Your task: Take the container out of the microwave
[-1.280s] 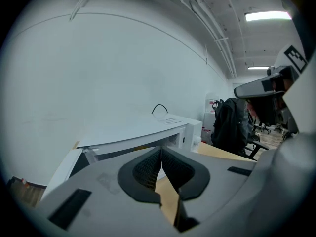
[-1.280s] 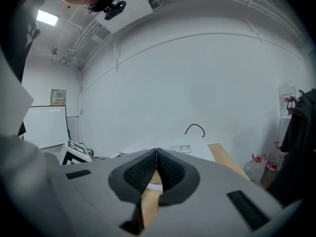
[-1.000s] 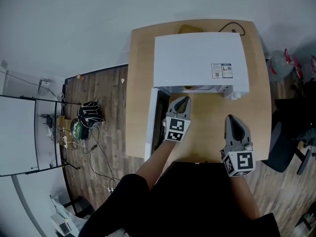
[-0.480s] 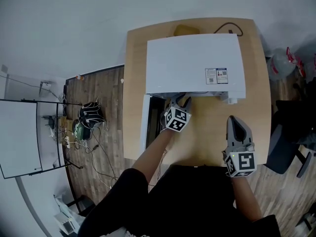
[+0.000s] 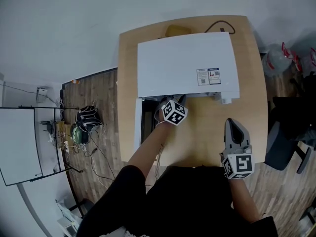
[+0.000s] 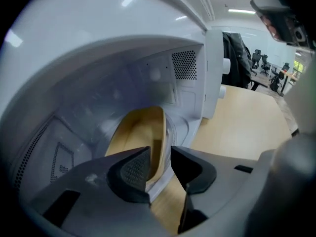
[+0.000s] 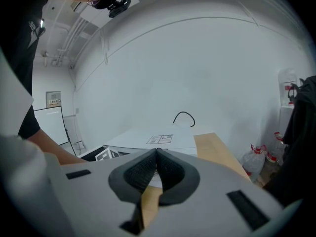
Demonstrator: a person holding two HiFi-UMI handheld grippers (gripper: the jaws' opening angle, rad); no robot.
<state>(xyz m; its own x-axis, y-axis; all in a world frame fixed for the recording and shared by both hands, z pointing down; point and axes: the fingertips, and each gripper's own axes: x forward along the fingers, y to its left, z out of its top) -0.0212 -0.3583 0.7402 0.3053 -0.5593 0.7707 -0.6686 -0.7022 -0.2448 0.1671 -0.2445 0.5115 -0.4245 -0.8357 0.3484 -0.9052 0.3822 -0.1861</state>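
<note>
The white microwave [image 5: 185,63] stands on the wooden table [image 5: 247,112] with its door [image 5: 138,130] swung open to the left. My left gripper [image 5: 177,102] reaches into the opening, tips hidden under the top. In the left gripper view a tan container [image 6: 140,132] sits in the cavity [image 6: 98,98]. My left gripper [image 6: 160,157] has its jaws opening, with the container's near rim in the gap and no pad pressing on it. My right gripper [image 5: 233,126] hovers over the table's front right, shut and empty, also seen as the right gripper [image 7: 157,156].
A black cable [image 5: 217,26] and a tan object [image 5: 176,30] lie behind the microwave. A dark chair [image 5: 291,127] stands right of the table. Bags and cords [image 5: 86,122] lie on the wooden floor at left, beside a whiteboard [image 5: 19,142].
My left gripper went from the table in front of the microwave forward and down into the opening, and its jaws opened. The right gripper barely shifted.
</note>
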